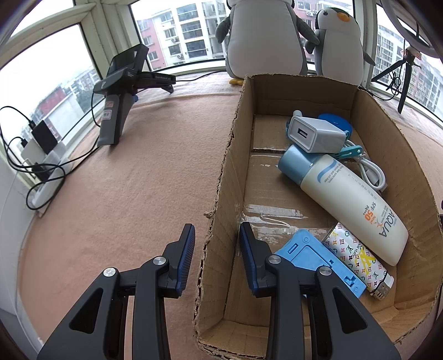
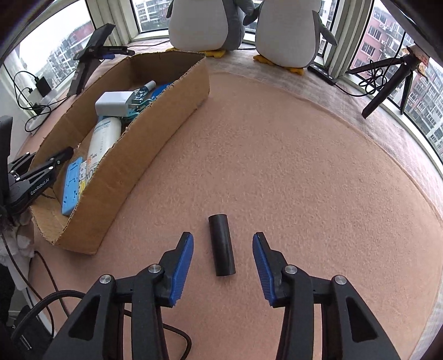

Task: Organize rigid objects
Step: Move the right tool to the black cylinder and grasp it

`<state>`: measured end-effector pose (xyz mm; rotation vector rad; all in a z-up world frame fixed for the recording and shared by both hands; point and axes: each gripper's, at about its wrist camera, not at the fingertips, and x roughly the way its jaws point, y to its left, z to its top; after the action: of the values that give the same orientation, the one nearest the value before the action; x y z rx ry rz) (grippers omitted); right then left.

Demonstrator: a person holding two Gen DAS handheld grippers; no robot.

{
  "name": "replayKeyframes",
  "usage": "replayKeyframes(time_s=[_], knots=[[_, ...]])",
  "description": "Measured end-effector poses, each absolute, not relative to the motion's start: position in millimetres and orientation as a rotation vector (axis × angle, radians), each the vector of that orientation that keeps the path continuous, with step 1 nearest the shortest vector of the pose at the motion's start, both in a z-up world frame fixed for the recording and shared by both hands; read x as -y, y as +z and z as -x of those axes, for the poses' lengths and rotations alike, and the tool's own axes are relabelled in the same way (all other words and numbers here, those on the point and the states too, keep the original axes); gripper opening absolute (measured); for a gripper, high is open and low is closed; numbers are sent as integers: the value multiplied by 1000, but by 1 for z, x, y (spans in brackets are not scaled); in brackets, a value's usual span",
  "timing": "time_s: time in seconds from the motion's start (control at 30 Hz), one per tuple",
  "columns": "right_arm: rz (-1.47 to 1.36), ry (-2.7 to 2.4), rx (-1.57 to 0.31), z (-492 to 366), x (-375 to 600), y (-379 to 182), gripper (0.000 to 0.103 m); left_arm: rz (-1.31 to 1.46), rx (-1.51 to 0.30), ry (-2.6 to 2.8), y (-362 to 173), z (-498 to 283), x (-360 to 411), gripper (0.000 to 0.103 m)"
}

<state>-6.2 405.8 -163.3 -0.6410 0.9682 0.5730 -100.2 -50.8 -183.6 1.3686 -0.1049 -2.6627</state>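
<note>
A black cylinder (image 2: 221, 245) lies on the pink cloth, directly between the fingers of my open right gripper (image 2: 222, 235), which does not touch it. My left gripper (image 1: 217, 243) is open and straddles the near-left wall of the cardboard box (image 1: 221, 193), one finger outside and one inside. Inside the box lie a white charger (image 1: 315, 134), a sunscreen bottle (image 1: 346, 199), a blue plastic stand (image 1: 313, 254), a patterned lighter (image 1: 357, 257) and a white cable (image 1: 371, 169). In the right wrist view the box (image 2: 155, 119) stands to the left, with the left gripper (image 2: 55, 160) at its near end.
Two penguin plush toys (image 2: 199, 25) (image 2: 288, 33) sit by the window at the back. A black tripod (image 2: 387, 85) stands at the right. A spare gripper on a stand (image 1: 124, 83), power strips and cables (image 1: 41, 166) occupy the left edge. Pink cloth (image 2: 304, 180) spreads right of the box.
</note>
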Motion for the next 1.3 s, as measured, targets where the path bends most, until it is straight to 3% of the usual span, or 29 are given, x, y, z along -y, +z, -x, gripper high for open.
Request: replayKeyframes(time_s=[0.27, 0.37, 0.5, 0.6, 1.0, 1.3], knots=[[667, 553, -1003, 1, -411, -176, 38, -1369, 105, -2662, -184, 100, 51, 31], [678, 549, -1016, 1, -412, -180, 27, -1368, 102, -2663, -184, 100, 51, 31], [678, 551, -1019, 2, -412, -180, 24, -1368, 102, -2663, -184, 100, 51, 31], [677, 550, -1020, 0, -412, -180, 15, -1368, 103, -2663, -184, 99, 51, 31], [579, 526, -1020, -9, -403, -173, 15, -1367, 100, -2663, -184, 99, 52, 31], [497, 557, -936, -10, -420, -136, 15, -1367, 98, -2663, -184, 99, 52, 31]])
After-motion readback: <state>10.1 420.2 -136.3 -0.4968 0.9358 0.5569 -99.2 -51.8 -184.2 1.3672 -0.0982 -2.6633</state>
